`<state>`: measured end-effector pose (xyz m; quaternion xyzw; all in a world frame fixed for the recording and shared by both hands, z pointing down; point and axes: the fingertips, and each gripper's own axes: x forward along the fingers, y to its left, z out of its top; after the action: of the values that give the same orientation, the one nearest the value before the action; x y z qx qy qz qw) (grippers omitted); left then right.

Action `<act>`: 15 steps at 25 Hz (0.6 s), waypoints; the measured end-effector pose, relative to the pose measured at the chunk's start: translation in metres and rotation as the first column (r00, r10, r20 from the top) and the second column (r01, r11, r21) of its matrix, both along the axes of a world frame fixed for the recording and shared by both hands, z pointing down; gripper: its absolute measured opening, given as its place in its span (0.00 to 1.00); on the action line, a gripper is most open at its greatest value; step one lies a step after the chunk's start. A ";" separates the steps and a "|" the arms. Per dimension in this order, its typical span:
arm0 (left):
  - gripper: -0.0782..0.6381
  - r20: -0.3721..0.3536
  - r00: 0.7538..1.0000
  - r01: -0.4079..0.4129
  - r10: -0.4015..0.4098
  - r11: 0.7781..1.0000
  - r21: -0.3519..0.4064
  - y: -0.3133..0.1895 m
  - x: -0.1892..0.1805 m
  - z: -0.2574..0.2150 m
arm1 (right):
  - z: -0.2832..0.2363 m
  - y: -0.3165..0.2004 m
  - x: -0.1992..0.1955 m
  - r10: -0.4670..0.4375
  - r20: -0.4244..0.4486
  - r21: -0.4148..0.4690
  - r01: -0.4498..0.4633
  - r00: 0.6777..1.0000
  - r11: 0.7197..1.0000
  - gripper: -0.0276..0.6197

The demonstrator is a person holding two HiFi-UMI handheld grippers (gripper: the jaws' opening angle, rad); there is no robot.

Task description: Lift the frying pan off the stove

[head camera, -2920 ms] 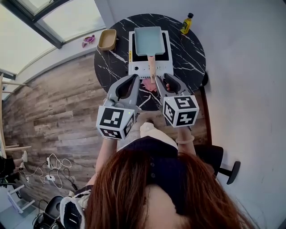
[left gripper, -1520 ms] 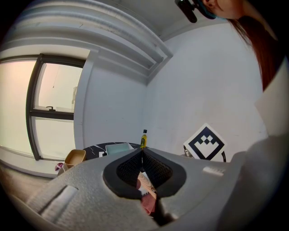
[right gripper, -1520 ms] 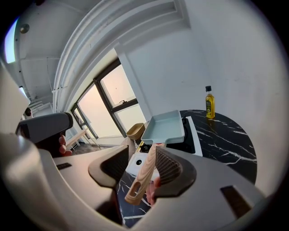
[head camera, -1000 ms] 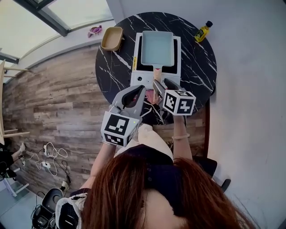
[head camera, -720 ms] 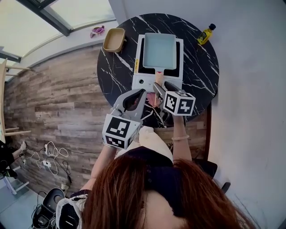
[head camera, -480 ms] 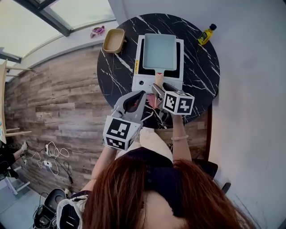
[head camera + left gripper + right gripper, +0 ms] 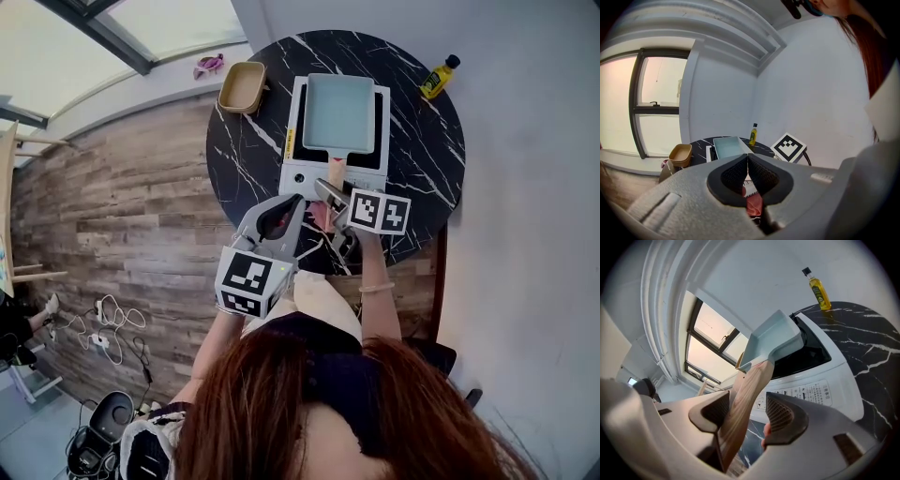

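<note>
A pale blue rectangular frying pan [image 7: 337,112] sits on the white portable stove [image 7: 302,173], its wooden handle [image 7: 336,172] pointing toward me. My right gripper [image 7: 328,189] reaches over the stove's front edge. In the right gripper view the handle [image 7: 747,394] runs between the jaws of the right gripper [image 7: 747,416], which are opening. It lies against the left pad, with a gap to the right pad. My left gripper [image 7: 298,200] hovers over the table's near edge, left of the handle. Its tips [image 7: 747,159] meet on nothing.
The stove stands on a round black marble table [image 7: 244,150]. A yellow oil bottle [image 7: 439,77] stands at the back right, a tan bowl [image 7: 242,86] at the back left. A pink cloth [image 7: 319,217] lies under the grippers. Wooden floor lies to the left, a wall to the right.
My right gripper has moved forward to the stove's front, bringing the pan's handle between its jaws. The left gripper has barely shifted.
</note>
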<state>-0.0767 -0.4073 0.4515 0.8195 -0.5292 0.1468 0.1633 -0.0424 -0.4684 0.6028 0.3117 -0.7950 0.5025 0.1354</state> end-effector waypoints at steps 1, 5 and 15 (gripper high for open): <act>0.13 0.001 1.000 0.003 -0.003 1.000 -0.002 0.000 -0.001 0.001 | 0.001 0.001 -0.002 -0.002 0.025 -0.020 0.003 1.000 1.000 0.43; 0.13 0.000 1.000 0.011 -0.011 1.000 -0.007 0.000 -0.004 0.003 | 0.001 0.003 -0.011 0.000 0.157 -0.109 0.017 0.988 0.994 0.37; 0.13 0.003 1.000 0.021 -0.021 1.000 0.004 0.003 -0.006 0.000 | -0.007 0.006 -0.018 0.033 0.293 -0.172 0.019 0.956 0.985 0.19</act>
<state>-0.0822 -0.4046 0.4513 0.8141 -0.5383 0.1454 0.1625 -0.0600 -0.4626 0.5960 0.2234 -0.7586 0.6107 0.0401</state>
